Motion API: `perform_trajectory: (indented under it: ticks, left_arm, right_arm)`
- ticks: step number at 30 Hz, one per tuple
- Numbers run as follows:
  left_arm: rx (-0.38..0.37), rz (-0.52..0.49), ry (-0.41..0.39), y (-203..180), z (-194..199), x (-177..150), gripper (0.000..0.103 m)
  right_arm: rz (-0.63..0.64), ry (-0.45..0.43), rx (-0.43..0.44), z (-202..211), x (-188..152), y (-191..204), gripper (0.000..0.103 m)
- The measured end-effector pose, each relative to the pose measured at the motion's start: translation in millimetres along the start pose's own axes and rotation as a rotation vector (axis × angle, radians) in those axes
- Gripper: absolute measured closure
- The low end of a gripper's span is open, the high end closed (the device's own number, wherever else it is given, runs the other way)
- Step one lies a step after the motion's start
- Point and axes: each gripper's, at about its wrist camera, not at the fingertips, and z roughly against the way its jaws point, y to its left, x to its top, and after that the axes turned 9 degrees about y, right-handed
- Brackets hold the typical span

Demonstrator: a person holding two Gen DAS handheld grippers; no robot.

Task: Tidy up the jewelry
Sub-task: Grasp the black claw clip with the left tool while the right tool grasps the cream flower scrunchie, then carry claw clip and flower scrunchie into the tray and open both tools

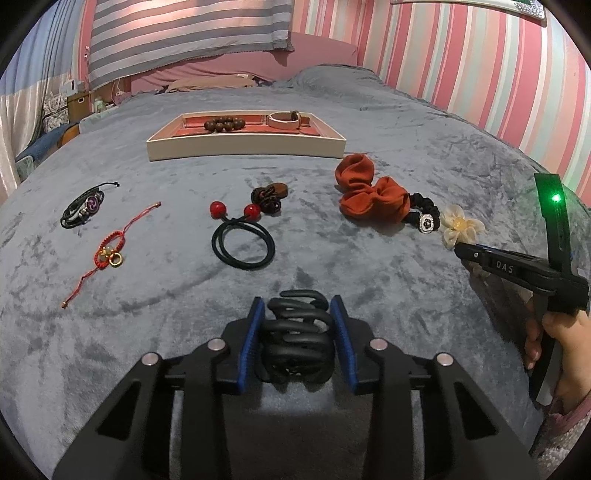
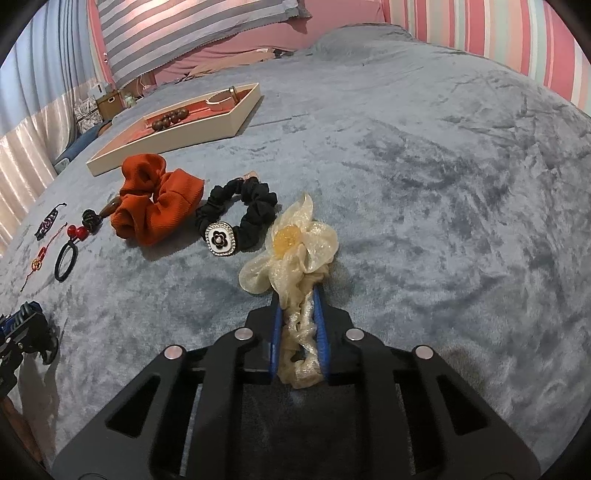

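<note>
My left gripper (image 1: 297,310) is shut on a black claw hair clip (image 1: 295,339) low over the grey blanket. My right gripper (image 2: 297,295) is shut on the band of a cream flower scrunchie (image 2: 291,247); it also shows in the left wrist view (image 1: 461,225). A cream tray (image 1: 243,147) with a red lining holds a wooden bead bracelet (image 1: 223,124) and a pink watch (image 1: 286,120). On the blanket lie an orange scrunchie (image 1: 365,192), a black scrunchie with a flower charm (image 2: 236,218), a black hair tie with red beads (image 1: 242,240), a red cord bracelet (image 1: 110,251) and a dark braided bracelet (image 1: 85,206).
A small brown and black hair tie (image 1: 269,195) lies behind the red beads. Striped pillows (image 1: 184,33) and a pink striped wall (image 1: 461,66) stand behind the bed. Boxes (image 1: 77,103) sit beyond the bed's left edge.
</note>
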Motion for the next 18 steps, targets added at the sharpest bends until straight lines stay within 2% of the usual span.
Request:
perform_trajectory:
  ticks: [11,18]
  left_arm:
    - [0.013,0.03,-0.022,10.0,9.3,6.2,0.066]
    - [0.033,0.045,-0.053,22.8,16.3,24.8,0.066]
  right_arm:
    - [0.043,-0.084,-0.035,20.6,-1.5,9.5,0.088]
    - [0.047,-0.122,-0.045,30.3,13.9,11.6,0.088]
